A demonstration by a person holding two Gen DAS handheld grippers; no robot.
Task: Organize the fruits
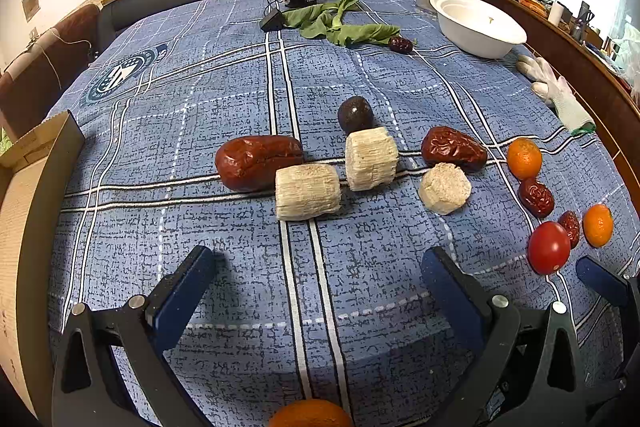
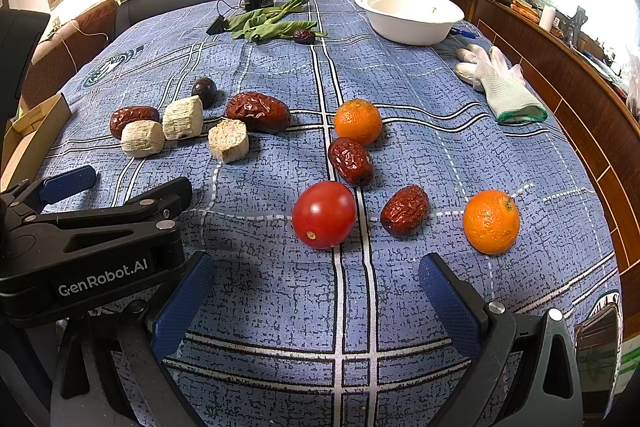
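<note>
Just ahead of my right gripper (image 2: 316,291), a little left of its centre line, sits the tomato (image 2: 324,214) on the blue cloth (image 2: 420,99), stem scar turned near and down. My fingers stand wide and empty. The left gripper (image 1: 318,275), also wide and empty, faces the pale cut chunks (image 1: 307,191); the tomato lies far to its right. Its long axis looks roughly upright, though the fisheye may mislead me.
</note>
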